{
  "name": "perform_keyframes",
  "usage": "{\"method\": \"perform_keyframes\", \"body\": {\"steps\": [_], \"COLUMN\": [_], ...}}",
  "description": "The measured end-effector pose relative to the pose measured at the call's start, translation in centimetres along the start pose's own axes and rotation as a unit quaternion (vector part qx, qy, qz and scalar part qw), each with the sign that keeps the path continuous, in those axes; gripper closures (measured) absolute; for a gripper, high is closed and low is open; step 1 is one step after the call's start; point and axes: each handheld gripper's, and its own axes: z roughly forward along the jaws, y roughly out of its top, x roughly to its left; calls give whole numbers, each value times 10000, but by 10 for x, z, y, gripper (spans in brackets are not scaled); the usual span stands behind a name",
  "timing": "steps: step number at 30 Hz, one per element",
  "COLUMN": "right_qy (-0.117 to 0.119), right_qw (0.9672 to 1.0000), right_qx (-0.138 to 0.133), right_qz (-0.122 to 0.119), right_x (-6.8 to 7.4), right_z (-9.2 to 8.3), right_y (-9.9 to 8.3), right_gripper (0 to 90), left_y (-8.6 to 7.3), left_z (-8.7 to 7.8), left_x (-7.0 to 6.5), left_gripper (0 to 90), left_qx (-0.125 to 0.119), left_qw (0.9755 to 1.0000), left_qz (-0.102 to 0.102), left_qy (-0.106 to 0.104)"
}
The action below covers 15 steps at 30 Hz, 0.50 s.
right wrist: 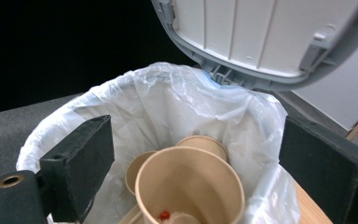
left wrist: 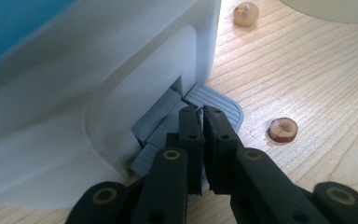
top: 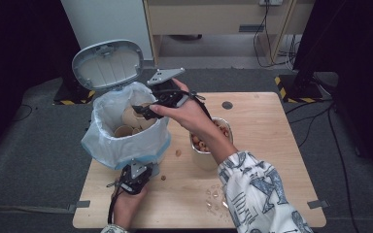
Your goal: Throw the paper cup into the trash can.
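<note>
A pale wooden tabletop (top: 267,150) stands on grey carpet (top: 29,165). On it sits a round metal bowl (top: 231,137) of brown nuts (top: 222,127), with a loose whole nut (left wrist: 245,13), a halved nut (left wrist: 283,129) and pale scattered fragments (top: 213,195) nearby. Beyond the table are a light wooden cabinet (top: 213,19) and black cables (top: 267,46).

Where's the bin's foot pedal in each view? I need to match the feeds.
High view: pedal hidden under the left gripper at the bin's near base.
Left gripper view: pedal centre, at the shut tips.
Right gripper view: not in it.
Shared landmark: the bin.
</note>
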Motion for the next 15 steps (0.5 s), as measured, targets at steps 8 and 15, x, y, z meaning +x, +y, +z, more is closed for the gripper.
{"method": "perform_keyframes", "body": {"steps": [8, 15], "right_qy": [-135, -253], "right_qw": [9998, 9994], "right_qx": [-17, -35], "right_qz": [143, 231], "right_x": [-14, -24], "right_z": [-15, -28], "right_y": [-10, -17], "right_gripper": [98, 99], "left_y": [0, 0], "left_z": [0, 0], "left_x": [0, 0], "left_gripper": [849, 849], "left_qx": [-2, -5], "left_qw": [10000, 10000], "left_qz": [5, 0], "left_qy": [2, -3]}}
